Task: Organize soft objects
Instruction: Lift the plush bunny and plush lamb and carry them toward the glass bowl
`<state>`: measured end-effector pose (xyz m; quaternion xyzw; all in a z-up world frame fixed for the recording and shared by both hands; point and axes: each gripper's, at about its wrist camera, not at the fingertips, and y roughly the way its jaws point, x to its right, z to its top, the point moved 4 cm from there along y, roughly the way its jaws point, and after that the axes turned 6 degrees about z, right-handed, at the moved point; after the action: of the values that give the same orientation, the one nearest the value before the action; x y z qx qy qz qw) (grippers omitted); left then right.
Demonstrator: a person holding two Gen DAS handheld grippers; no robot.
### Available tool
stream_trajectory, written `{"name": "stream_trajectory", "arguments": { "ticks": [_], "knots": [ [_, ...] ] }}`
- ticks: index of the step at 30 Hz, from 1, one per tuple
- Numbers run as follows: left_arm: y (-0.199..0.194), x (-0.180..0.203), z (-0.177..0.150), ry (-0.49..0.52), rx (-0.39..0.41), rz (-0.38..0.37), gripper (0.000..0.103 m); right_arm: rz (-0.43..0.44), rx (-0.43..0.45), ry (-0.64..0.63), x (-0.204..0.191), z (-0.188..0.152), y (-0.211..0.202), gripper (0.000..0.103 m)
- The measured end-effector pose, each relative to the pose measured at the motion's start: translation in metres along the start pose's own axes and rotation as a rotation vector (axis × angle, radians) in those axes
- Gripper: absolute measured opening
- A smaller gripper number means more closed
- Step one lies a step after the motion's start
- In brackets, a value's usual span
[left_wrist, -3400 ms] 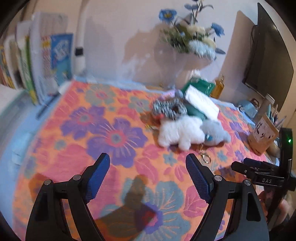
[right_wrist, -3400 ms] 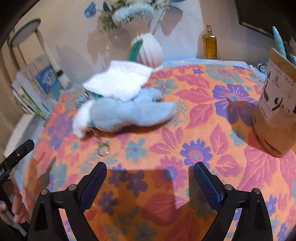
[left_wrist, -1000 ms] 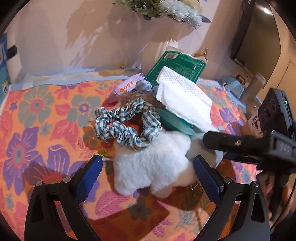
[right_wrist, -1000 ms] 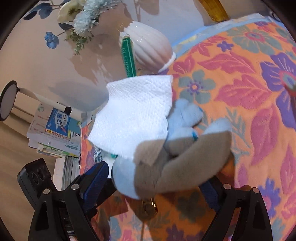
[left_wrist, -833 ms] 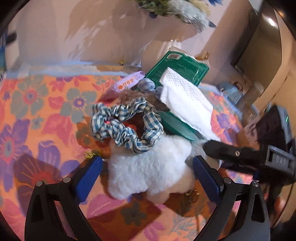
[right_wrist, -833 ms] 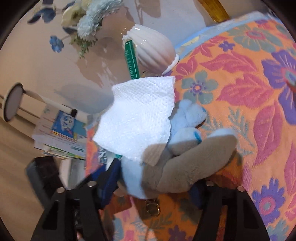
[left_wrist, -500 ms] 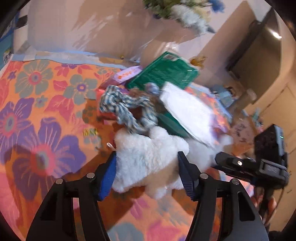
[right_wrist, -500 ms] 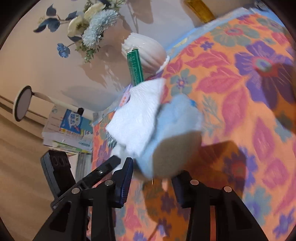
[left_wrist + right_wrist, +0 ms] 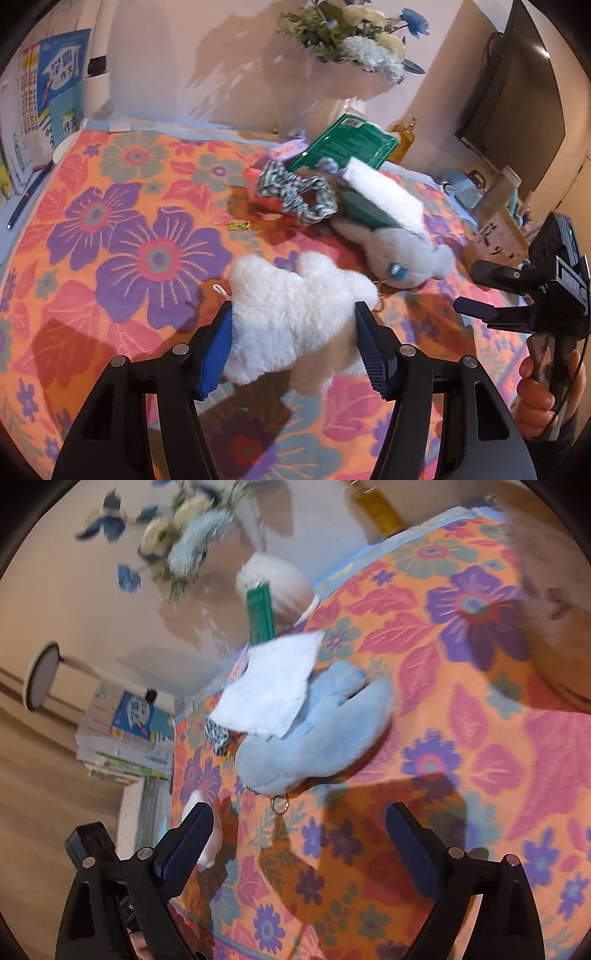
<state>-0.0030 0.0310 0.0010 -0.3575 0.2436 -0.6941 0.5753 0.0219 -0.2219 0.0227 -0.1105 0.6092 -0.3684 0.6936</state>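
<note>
Plush toys: two, one white (image 9: 295,314), one blue (image 9: 317,734)
Left tongs (image 9: 293,347): clamped on white
Right tongs (image 9: 299,843): apart
Scrunchie (image 9: 295,192): one

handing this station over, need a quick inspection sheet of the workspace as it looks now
surface: flowered cloth, fully covering the table
job's things: white plush toy; blue plush toy; checked scrunchie
clutter: paper napkin on the blue toy; green packet; amber bottle
grippers: left tongs shut on the white toy; right tongs open, holding nothing
cables: nothing seen
surroundings: flower vase, stacked books, wall screen
</note>
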Motion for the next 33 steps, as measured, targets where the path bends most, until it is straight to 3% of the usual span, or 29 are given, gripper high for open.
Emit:
{"name": "stream_trajectory", "arguments": {
  "ticks": [5, 7, 11, 12, 13, 15, 17, 19, 21, 24, 26, 29, 33],
  "knots": [
    [0.009, 0.000, -0.009, 0.037, 0.048, 0.034, 0.062, -0.020, -0.031, -0.013, -0.010, 0.010, 0.042, 0.094],
    [0.004, 0.004, -0.010, 0.065, 0.079, 0.038, 0.062, -0.047, 0.010, -0.032, -0.017, 0.019, 0.055, 0.094],
    [0.008, 0.007, -0.011, 0.091, 0.058, 0.051, 0.063, -0.133, 0.076, -0.073, -0.026, 0.036, 0.075, 0.089],
    [0.008, 0.006, -0.010, 0.089, 0.059, 0.046, 0.063, -0.176, 0.069, -0.117, -0.031, 0.038, 0.078, 0.069],
    [0.008, 0.005, -0.010, 0.082, 0.059, 0.039, 0.063, -0.210, 0.049, -0.153, -0.035, 0.039, 0.080, 0.064],
    [0.007, 0.002, -0.009, 0.066, 0.061, 0.024, 0.063, -0.236, 0.024, -0.231, -0.048, 0.039, 0.076, 0.064],
    [0.007, 0.001, -0.010, 0.057, 0.063, 0.016, 0.063, -0.288, 0.054, -0.358, -0.070, 0.036, 0.059, 0.064],
    [0.006, 0.001, -0.010, 0.053, 0.067, 0.016, 0.063, -0.345, 0.012, -0.486, -0.089, 0.031, 0.045, 0.064],
    [0.005, 0.001, -0.010, 0.053, 0.071, 0.016, 0.063, -0.339, -0.090, -0.474, -0.086, 0.026, 0.033, 0.064],
    [0.004, 0.001, -0.010, 0.049, 0.076, 0.016, 0.063, -0.335, -0.162, -0.408, -0.060, 0.018, 0.012, 0.064],
    [0.004, 0.001, -0.010, 0.047, 0.077, 0.013, 0.063, -0.328, -0.154, -0.399, -0.047, 0.009, -0.004, 0.064],
    [0.004, 0.001, -0.011, 0.049, 0.071, 0.011, 0.063, -0.248, -0.159, -0.387, -0.030, -0.010, -0.023, 0.064],
    [0.006, 0.004, -0.011, 0.063, 0.060, 0.015, 0.063, -0.257, -0.184, -0.352, -0.007, -0.025, -0.026, 0.067]
  ]
}}
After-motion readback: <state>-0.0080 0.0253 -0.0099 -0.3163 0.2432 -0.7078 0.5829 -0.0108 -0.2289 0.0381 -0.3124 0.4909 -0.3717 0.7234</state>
